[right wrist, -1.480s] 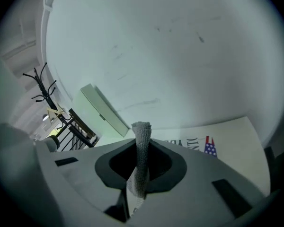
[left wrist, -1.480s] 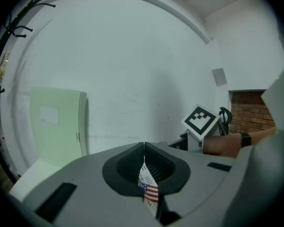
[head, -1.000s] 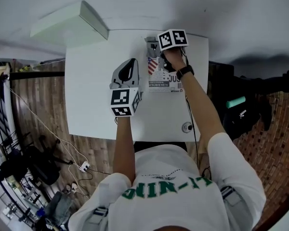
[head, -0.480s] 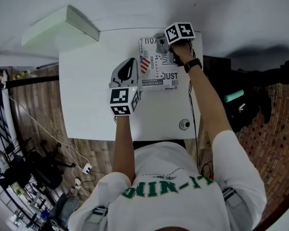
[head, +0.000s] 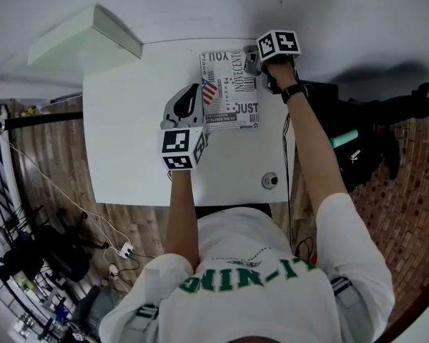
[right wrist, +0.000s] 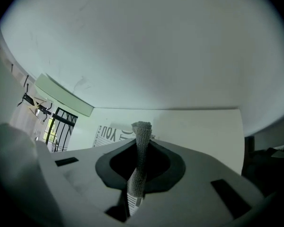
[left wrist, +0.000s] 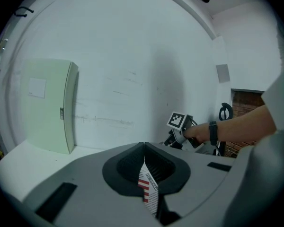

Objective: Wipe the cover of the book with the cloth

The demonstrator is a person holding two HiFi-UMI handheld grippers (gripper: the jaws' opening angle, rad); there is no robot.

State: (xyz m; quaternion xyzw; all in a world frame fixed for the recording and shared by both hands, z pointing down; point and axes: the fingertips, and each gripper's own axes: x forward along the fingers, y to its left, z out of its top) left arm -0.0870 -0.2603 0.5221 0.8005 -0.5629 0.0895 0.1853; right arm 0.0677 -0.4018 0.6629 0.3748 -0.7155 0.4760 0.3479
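Now your left tool (head: 199, 96) pinches the book's (head: 233, 95) left edge; your right tool (head: 252, 61) clenches the cloth (right wrist: 141, 141) at its far right corner.

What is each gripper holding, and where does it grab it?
The left gripper pinches the book by its left edge. The right gripper pinches a bunched fold of the grey cloth.

Soft, even light keeps the white rectangular tabletop (head: 129, 141) bright, with only faint shadows. Both gripper views curve strongly and go black at the corners (wide-angle lens), with the nearest parts blurred.
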